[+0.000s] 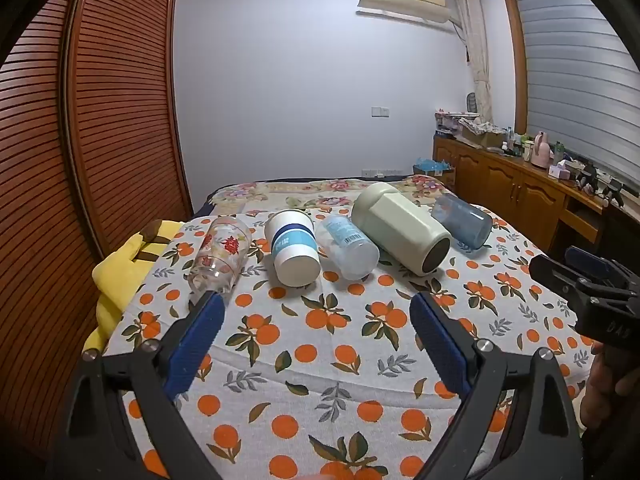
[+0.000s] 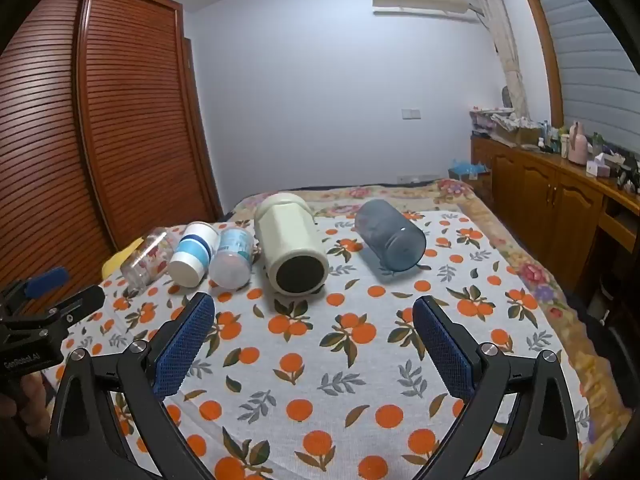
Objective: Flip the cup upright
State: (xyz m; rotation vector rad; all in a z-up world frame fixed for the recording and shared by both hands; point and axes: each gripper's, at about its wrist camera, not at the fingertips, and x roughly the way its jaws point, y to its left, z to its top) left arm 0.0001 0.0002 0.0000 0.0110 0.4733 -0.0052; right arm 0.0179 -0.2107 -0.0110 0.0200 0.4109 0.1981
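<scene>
Several cups lie on their sides in a row on the orange-print cloth: a clear flowered glass (image 1: 220, 256) (image 2: 146, 258), a white paper cup with a blue band (image 1: 291, 248) (image 2: 192, 254), a clear plastic cup with a label (image 1: 348, 246) (image 2: 234, 256), a big cream faceted cup (image 1: 400, 226) (image 2: 292, 244) and a blue-grey translucent cup (image 1: 464, 220) (image 2: 390, 234). My left gripper (image 1: 316, 316) is open and empty, short of the row. My right gripper (image 2: 314, 320) is open and empty, in front of the cream cup.
The cloth (image 1: 320, 360) covers a bed with a floral quilt (image 2: 520, 264) beneath. A yellow plush toy (image 1: 120, 264) lies at the left edge. A wooden wardrobe (image 1: 100, 120) stands left; a cluttered wooden cabinet (image 2: 560, 192) stands right.
</scene>
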